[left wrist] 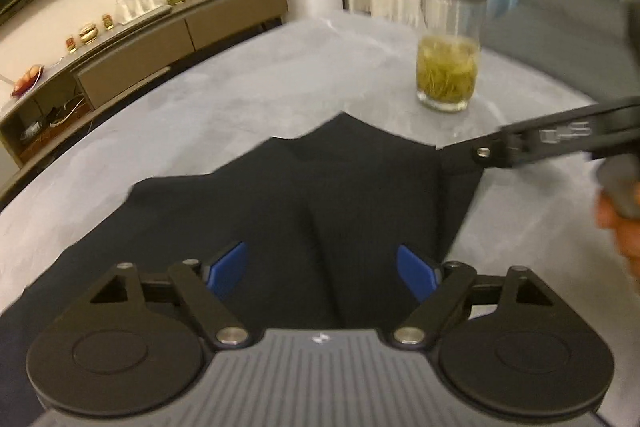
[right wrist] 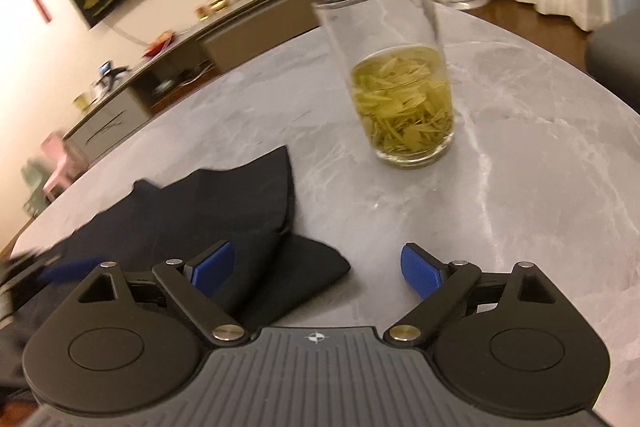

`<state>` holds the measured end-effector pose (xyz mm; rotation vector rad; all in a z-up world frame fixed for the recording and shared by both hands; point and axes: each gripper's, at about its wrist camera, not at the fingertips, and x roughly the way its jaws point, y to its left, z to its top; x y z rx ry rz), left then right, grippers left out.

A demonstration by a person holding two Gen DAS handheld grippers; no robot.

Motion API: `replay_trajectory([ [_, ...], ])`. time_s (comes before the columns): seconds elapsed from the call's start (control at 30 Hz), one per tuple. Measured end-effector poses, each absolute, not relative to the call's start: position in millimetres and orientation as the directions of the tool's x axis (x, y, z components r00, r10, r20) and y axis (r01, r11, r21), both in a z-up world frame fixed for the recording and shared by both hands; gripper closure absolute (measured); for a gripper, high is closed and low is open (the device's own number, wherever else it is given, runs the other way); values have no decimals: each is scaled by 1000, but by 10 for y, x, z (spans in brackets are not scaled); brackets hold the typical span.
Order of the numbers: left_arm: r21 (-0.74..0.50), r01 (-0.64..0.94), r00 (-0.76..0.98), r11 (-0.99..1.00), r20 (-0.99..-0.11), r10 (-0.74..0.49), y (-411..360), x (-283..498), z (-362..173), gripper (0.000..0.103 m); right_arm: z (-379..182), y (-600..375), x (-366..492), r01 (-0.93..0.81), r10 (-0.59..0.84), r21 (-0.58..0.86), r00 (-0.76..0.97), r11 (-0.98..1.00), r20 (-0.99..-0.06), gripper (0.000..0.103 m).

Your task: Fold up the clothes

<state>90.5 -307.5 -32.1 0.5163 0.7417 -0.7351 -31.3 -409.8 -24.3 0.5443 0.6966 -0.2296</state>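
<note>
Left wrist view: left gripper [left wrist: 320, 267] jaws apart, hovering over the dark garment [left wrist: 280, 195] spread on the grey table [left wrist: 180, 115] — nothing pinched. Edges look doubled; likely partly folded.

Right wrist view: right gripper [right wrist: 316, 267] wide apart, empty, garment corner under its left finger; tea glass [right wrist: 400, 107] just beyond — more folds probably left.

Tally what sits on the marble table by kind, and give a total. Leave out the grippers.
Dark garment: 1
Glass tea bottle with brass-coloured lid: 1
Total on the table: 2
</note>
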Motion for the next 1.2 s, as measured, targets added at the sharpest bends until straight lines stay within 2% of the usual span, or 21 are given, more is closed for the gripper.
replay_trajectory([
  [0.03,164,744,514,647,-759,-399,-3124,938,-385,46,-246,-4092,-329,363,-16,394,752,845,-658,11],
  [0.07,123,749,497,651,-754,-429,-3125,949,-385,81,-246,-4083,-340,348,-10,387,754,854,-657,11],
  [0.1,90,748,485,658,-751,-449,-3110,942,-349,95,-245,-4077,-350,337,-5,381,755,861,-656,11],
  [0.13,61,744,476,665,-747,-463,-3093,932,-308,102,-242,-4075,-362,333,-2,381,756,863,-655,11],
  [0.23,7,697,520,717,-694,-498,-2940,936,-131,102,-231,-4065,-395,317,16,389,757,865,-653,11],
  [0.33,-100,560,617,822,-613,-494,-2432,977,107,102,-223,-4034,-420,310,18,383,757,870,-654,11],
  [0.47,-244,78,813,967,-546,-203,-1056,853,302,102,-209,-3879,-397,298,7,347,750,889,-661,11],
  [0.53,-187,-182,816,965,-577,42,-435,733,234,102,-208,-3768,-344,291,-9,315,747,904,-665,11],
  [0.57,-142,-208,792,968,-605,82,-275,696,171,98,-207,-3713,-317,287,-17,299,745,910,-667,12],
  [0.63,-72,-201,753,977,-649,107,-48,609,61,95,-205,-3603,-254,281,-45,251,743,926,-668,27],
  [0.7,-33,-195,765,980,-631,131,56,437,58,89,-209,-3499,-191,274,-85,184,740,944,-667,71],
  [0.8,-5,-197,810,980,-564,160,89,288,172,83,-201,-3402,-161,278,-130,131,750,952,-649,92],
  [0.87,-14,-199,838,980,-520,163,111,248,292,83,-48,-3231,-242,256,-173,68,803,964,-570,94],
  [0.93,-32,-205,862,978,-480,165,163,219,392,82,203,-2758,-442,144,-178,-113,894,983,-411,94],
  [0.97,-40,-204,867,978,-472,162,190,218,415,81,299,-2397,-612,35,-106,-220,942,975,-319,95],
  [1.0,-40,-201,864,979,-478,158,202,238,406,81,322,-2067,-762,-66,-22,-312,962,948,-271,95],
  [1.1,-55,-203,842,978,-519,146,299,280,335,81,63,-1279,-1084,-342,194,-469,922,815,-335,95],
  [1.2,-79,-213,811,974,-570,131,424,309,201,81,-183,-1072,-1114,-452,226,-499,865,739,-449,93],
])
